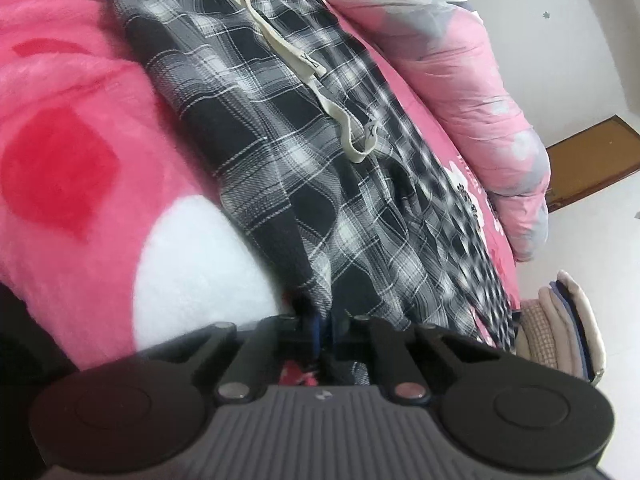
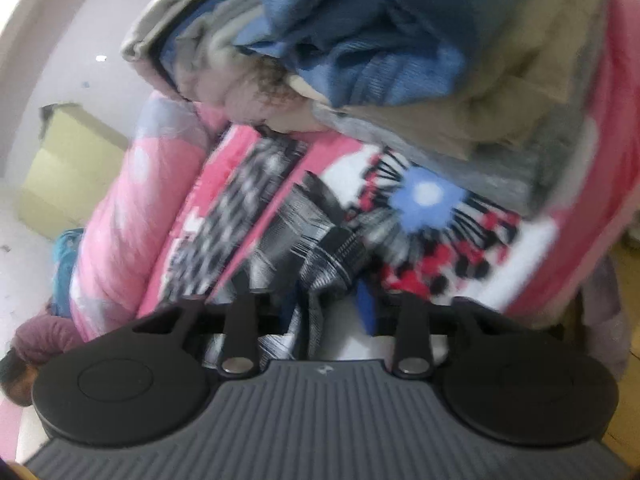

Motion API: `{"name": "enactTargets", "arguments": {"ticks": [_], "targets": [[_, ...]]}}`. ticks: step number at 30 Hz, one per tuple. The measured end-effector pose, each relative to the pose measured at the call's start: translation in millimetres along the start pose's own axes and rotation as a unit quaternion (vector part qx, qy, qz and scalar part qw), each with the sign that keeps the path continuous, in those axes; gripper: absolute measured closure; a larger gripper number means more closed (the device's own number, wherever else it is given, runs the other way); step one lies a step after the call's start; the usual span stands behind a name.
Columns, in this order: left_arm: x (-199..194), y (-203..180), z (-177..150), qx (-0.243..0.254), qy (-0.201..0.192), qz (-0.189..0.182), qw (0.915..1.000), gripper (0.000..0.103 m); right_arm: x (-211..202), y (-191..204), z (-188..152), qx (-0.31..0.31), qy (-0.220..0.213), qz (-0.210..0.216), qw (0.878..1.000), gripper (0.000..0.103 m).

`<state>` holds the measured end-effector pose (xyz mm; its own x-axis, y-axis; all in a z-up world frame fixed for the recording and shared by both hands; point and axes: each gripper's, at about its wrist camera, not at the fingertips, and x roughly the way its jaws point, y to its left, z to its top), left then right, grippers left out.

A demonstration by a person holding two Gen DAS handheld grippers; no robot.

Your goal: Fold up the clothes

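Evidently, the left gripper [image 1: 320, 320] is clenched on one end of the plaid trousers [image 1: 288, 152], which stretch straight ahead of it along the pink blanket [image 1: 80, 160], their pale drawstring [image 1: 288, 60] lying on top. Holding the end taut in this way probably keeps the cloth flat for a lengthwise fold. The right gripper [image 2: 320, 312] is likewise clamped on plaid cloth bunched between its fingers, though blur hides which part. A heap of other clothes [image 2: 360, 40] lies ahead of it, a rolled quilt [image 1: 480, 100] alongside.
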<state>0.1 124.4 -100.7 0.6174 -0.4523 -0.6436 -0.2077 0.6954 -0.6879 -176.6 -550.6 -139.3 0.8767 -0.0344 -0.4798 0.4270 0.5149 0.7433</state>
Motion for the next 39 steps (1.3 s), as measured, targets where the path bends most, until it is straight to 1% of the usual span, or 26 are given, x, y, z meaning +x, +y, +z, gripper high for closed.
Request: {"name": "enactTargets", "arguments": {"ticks": [2, 3, 5, 7, 10, 11, 12, 14, 16, 17, 19, 20, 22, 24, 26, 28, 30, 32, 33, 36, 39], "targets": [[1, -6, 5, -0.007, -0.006, -0.007, 0.9999, 0.099, 9, 14, 12, -0.017, -0.003, 0.012, 1.000, 0.099], [0, -10, 10, -0.011, -0.011, -0.016, 0.9998, 0.099, 15, 26, 21, -0.028, -0.009, 0.020, 0.999, 0.099], [-4, -21, 21, -0.019, -0.026, -0.042, 0.9986, 0.099, 27, 61, 45, -0.054, -0.023, 0.049, 0.997, 0.099], [-16, -35, 31, -0.015, -0.048, -0.068, 0.9964, 0.100, 28, 106, 72, -0.086, -0.046, 0.089, 0.991, 0.099], [-37, -49, 35, 0.006, -0.076, -0.093, 0.9928, 0.099, 4, 156, 99, -0.121, -0.092, 0.144, 0.978, 0.099], [-43, -50, 34, 0.012, -0.079, -0.098, 0.9920, 0.099, -8, 164, 102, -0.132, -0.108, 0.155, 0.973, 0.099], [-47, -49, 32, 0.015, -0.076, -0.100, 0.9920, 0.099, -19, 162, 100, -0.136, -0.115, 0.157, 0.971, 0.099], [-49, -40, 25, 0.020, -0.061, -0.092, 0.9937, 0.099, -38, 156, 94, -0.141, -0.128, 0.158, 0.969, 0.099], [-43, -28, 18, 0.014, -0.043, -0.079, 0.9958, 0.099, -45, 131, 75, -0.134, -0.119, 0.128, 0.975, 0.099], [-38, -22, 14, 0.010, -0.033, -0.073, 0.9968, 0.099, -43, 113, 63, -0.128, -0.109, 0.102, 0.981, 0.099], [-28, -9, 6, 0.000, -0.014, -0.060, 0.9981, 0.099, -34, 73, 39, -0.108, -0.082, 0.044, 0.990, 0.098], [-24, -2, 2, -0.004, -0.004, -0.053, 0.9986, 0.099, -27, 53, 27, -0.092, -0.063, 0.009, 0.994, 0.095], [-14, 11, -5, -0.013, 0.015, -0.040, 0.9990, 0.099, -16, 17, 6, -0.063, -0.027, -0.061, 0.996, 0.094], [-14, 12, -5, -0.011, 0.018, -0.040, 0.9990, 0.097, -21, 1, -7, -0.050, -0.023, -0.075, 0.996, 0.093], [-15, 9, -2, 0.004, 0.014, -0.039, 0.9991, 0.097, -32, 9, -11, -0.069, -0.041, -0.079, 0.994, 0.089], [-16, 6, -1, 0.015, 0.013, -0.038, 0.9991, 0.093, -41, 29, -10, -0.121, -0.072, -0.090, 0.986, 0.087], [-17, 6, -3, 0.016, 0.012, -0.043, 0.9989, 0.085, -44, 54, -10, -0.183, -0.095, -0.088, 0.975, 0.084], [-19, 7, -5, 0.018, 0.011, -0.046, 0.9987, 0.084, -36, 73, -12, -0.232, -0.082, -0.065, 0.967, 0.080], [-20, 7, -7, 0.017, 0.011, -0.046, 0.9987, 0.082, -31, 82, -13, -0.256, -0.074, -0.053, 0.962, 0.079], [-22, 6, -9, 0.015, 0.008, -0.046, 0.9988, 0.082, -5, 113, -36, -0.334, -0.022, -0.016, 0.942, 0.078], [-24, 7, -9, 0.016, 0.008, -0.047, 0.9987, 0.081, 20, 128, -56, -0.392, 0.025, -0.001, 0.920, 0.077]]}}
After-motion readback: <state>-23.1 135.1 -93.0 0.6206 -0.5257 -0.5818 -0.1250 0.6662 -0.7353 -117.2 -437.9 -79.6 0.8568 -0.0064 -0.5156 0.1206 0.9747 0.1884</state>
